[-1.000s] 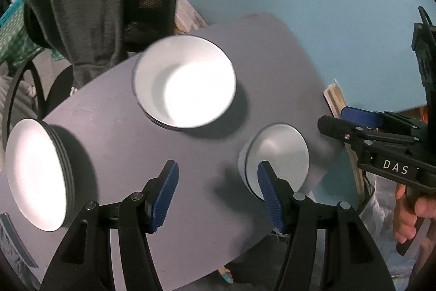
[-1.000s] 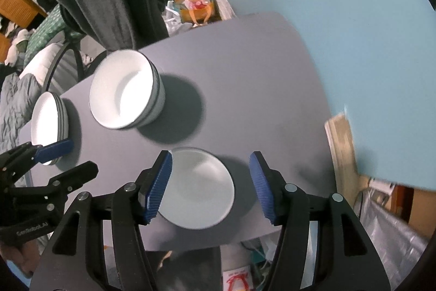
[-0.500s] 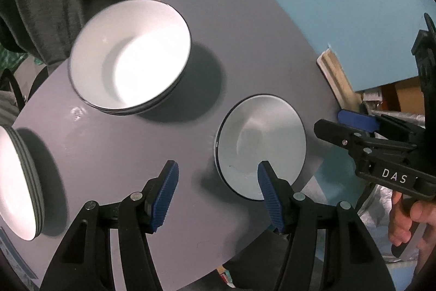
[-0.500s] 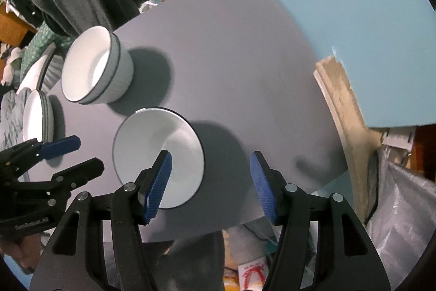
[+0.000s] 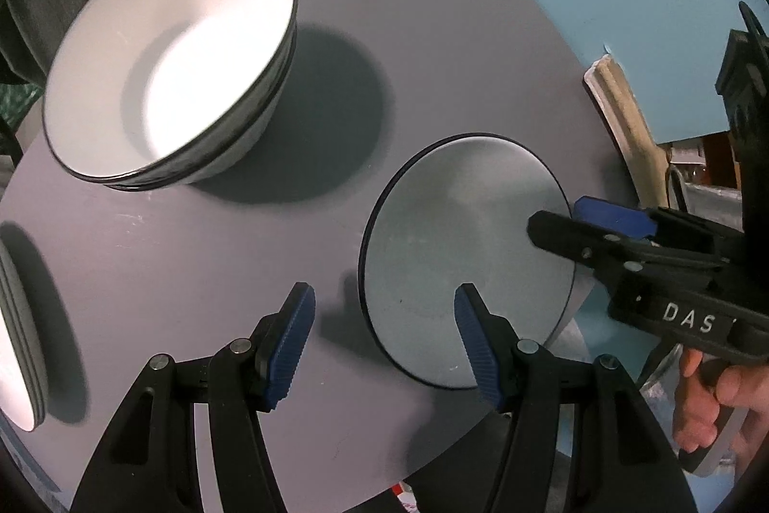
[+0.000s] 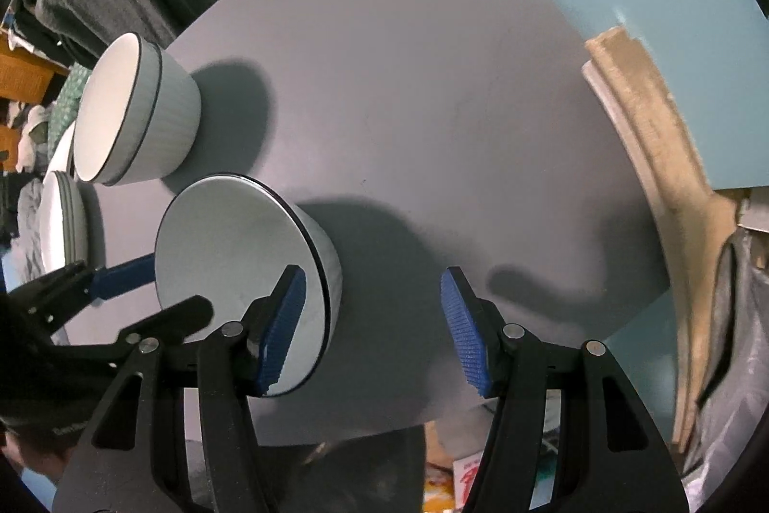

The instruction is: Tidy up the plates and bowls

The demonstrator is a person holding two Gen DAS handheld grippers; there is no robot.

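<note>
I hold both grippers over a round table (image 5: pixel 432 32) with a smooth matte grey top. My left gripper (image 5: pixel 384 340) has its ribbed blue pads spread wide, straddling the left rim of a single small bowl (image 5: pixel 461 258) and pressing on nothing. My right gripper (image 6: pixel 375 325) is spread just as wide and holds nothing; its left pad (image 6: pixel 283 325) hangs over the bowl's right rim, its right pad over bare tabletop. That bowl sits near the table's near edge: round, white and glazed inside, with a thin dark rim line and fine vertical ribs on its outer wall. It is empty. Farther off to the left stands a stack of larger bowls (image 5: pixel 168 66) of the same ware, nested, the top one empty. At the far left edge sits a stack of white plates (image 5: pixel 19 344).
</note>
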